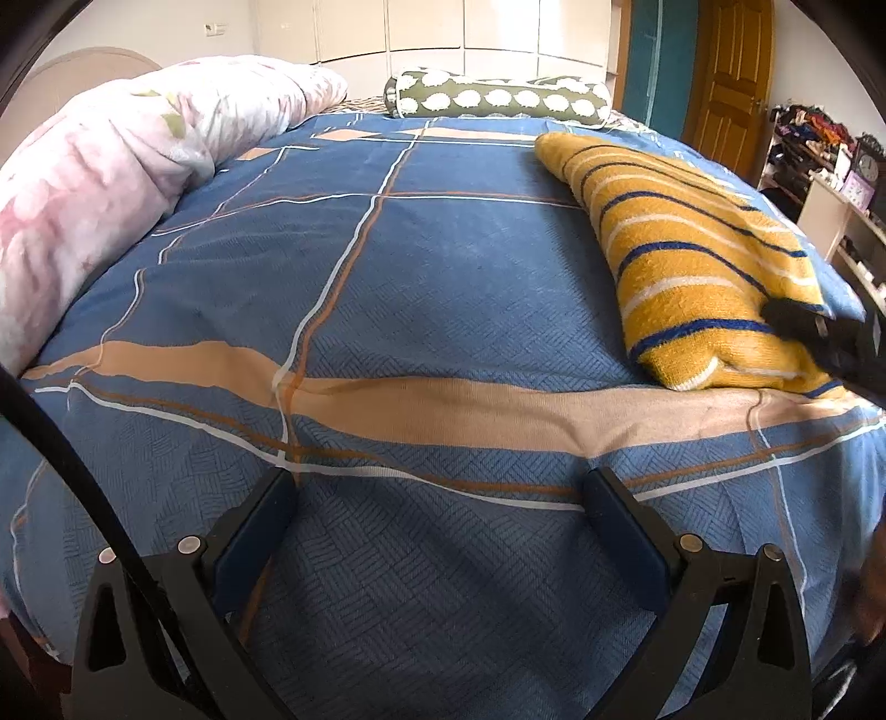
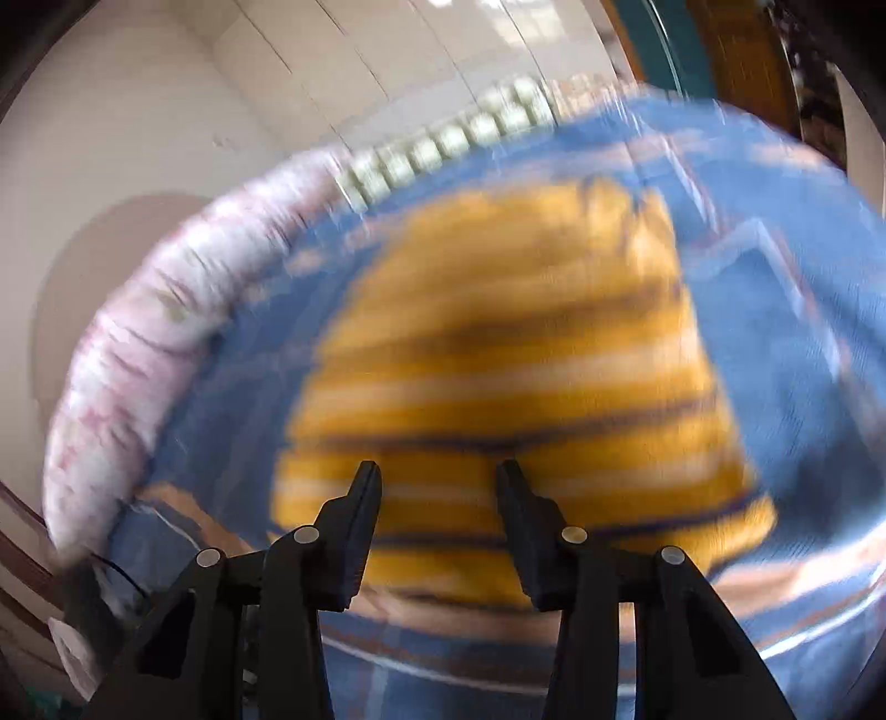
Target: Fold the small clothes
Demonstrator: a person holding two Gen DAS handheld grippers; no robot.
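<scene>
Left gripper (image 1: 443, 493): fingers spread wide apart, nothing between them, held low over the blue plaid bedcover (image 1: 432, 288). Just beyond its fingertips, a tan band (image 1: 443, 407) crosses the cover from side to side.

Right gripper (image 2: 437, 476): fingers parted, nothing held, poised above the near edge of the garment; that wrist view is heavily motion-blurred. From the left wrist view, its dark tip shows at the far right, at the garment's near right corner; contact cannot be told.

Yellow striped sweater (image 1: 692, 260): mustard knit with navy and white stripes, folded into a compact bundle, lying on the bedcover ahead and to the right of the left gripper, directly ahead of the right gripper (image 2: 498, 354).

Pink floral quilt (image 1: 111, 183): bunched along the bed's edge, ahead and left of the left gripper.

Green bolster pillow (image 1: 498, 97): white spotted pattern, lying across the far end of the bed.

White wardrobe (image 1: 443, 27): against the far wall, beyond the pillow.

Wooden door (image 1: 725, 83): far right, with cluttered shelves (image 1: 814, 149) beside it.
</scene>
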